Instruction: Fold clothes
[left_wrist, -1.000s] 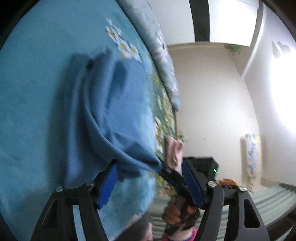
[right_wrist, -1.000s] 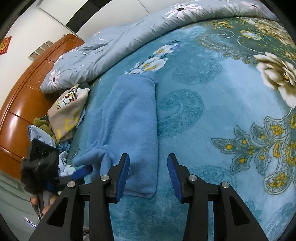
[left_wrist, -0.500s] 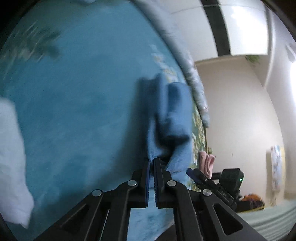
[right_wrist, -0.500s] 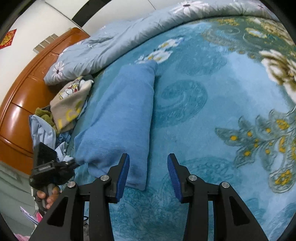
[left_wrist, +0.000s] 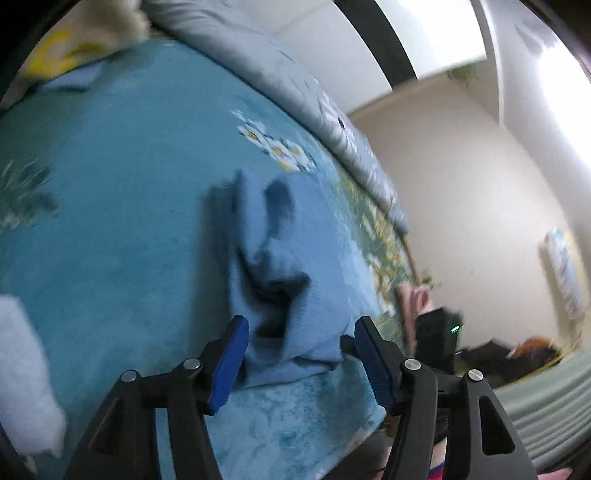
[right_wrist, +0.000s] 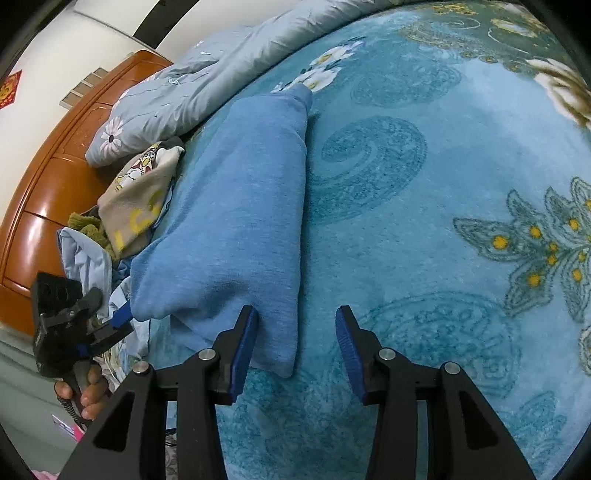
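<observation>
A blue garment (right_wrist: 243, 206) lies folded into a long strip on the teal bedspread (right_wrist: 424, 206). In the left wrist view the garment (left_wrist: 291, 266) looks rumpled at its near end. My left gripper (left_wrist: 301, 363) is open, its jaws on either side of the garment's near end, holding nothing. It also shows in the right wrist view (right_wrist: 110, 328), at the garment's left corner. My right gripper (right_wrist: 295, 347) is open and empty, over the garment's near right corner; its left fingertip (right_wrist: 245, 332) is at the cloth.
A pile of unfolded clothes (right_wrist: 136, 199) lies left of the garment near the wooden headboard (right_wrist: 48, 192). A grey-blue duvet (right_wrist: 207, 85) is bunched along the bed's far side. A white cloth (left_wrist: 22, 373) lies at the left in the left wrist view.
My left gripper was shut on the garment's edge half a second ago and has opened, letting it go. The sleeve that stuck out at the left is now folded in. The right gripper stayed open.
</observation>
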